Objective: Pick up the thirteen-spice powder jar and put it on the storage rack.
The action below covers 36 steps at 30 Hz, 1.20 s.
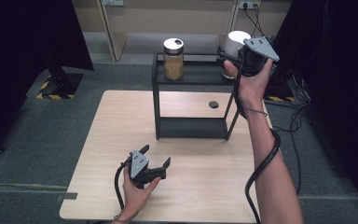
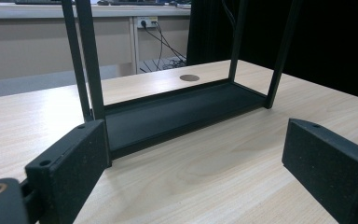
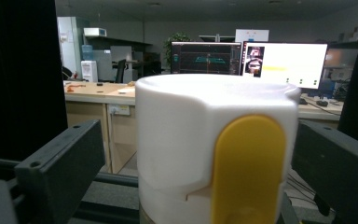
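The wooden table (image 1: 186, 186) carries a black rack (image 1: 191, 127). On its top shelf stand a jar of brown grains (image 1: 173, 59) and a white container (image 3: 214, 149); the right gripper view reveals its yellow tab. The right gripper (image 1: 233, 56) has jaws spread either side, pads clear. The left gripper (image 1: 156, 158) rests wide, empty.

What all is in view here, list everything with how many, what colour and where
Jar with white lid: one, white lid with a yellow tab, top shelf of the rack, right end, between the right gripper's open jaws.
Jar with silver lid: one, clear with tan contents, top shelf, left end.
Rack: one, black, two shelves, far half of the table.
Table: one, light wood.
Right gripper: one, black, at the white-lidded jar.
Left gripper: one, black, open, low over the table's near side.
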Tool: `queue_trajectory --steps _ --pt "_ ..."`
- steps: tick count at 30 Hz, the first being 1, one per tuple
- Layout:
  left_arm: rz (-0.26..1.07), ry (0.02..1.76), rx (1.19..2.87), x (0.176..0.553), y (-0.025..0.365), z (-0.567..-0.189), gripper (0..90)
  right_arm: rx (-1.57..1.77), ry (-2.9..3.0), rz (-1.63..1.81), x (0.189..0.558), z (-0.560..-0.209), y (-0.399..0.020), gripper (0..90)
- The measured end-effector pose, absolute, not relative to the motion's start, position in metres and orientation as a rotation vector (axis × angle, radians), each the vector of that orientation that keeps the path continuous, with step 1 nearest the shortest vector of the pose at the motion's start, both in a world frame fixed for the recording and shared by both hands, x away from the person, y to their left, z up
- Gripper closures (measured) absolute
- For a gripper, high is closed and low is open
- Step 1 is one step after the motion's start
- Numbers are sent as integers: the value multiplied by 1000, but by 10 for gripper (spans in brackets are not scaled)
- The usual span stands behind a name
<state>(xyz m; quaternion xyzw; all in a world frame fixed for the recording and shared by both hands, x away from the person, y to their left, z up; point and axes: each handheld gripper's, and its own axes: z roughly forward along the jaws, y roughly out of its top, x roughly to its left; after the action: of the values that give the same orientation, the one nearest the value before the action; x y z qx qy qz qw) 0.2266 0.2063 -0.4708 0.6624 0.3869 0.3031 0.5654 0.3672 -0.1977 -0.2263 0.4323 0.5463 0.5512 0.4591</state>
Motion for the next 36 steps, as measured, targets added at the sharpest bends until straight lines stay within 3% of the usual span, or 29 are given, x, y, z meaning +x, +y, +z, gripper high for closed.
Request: queue_trajectory --steps 14,36 --pt "714 912 1555 226 206 -471 60 1033 1329 1422 353 -236 -207 13" --pt "703 919 1553 226 206 -472 60 931 1309 1499 302 -268 -231 14"
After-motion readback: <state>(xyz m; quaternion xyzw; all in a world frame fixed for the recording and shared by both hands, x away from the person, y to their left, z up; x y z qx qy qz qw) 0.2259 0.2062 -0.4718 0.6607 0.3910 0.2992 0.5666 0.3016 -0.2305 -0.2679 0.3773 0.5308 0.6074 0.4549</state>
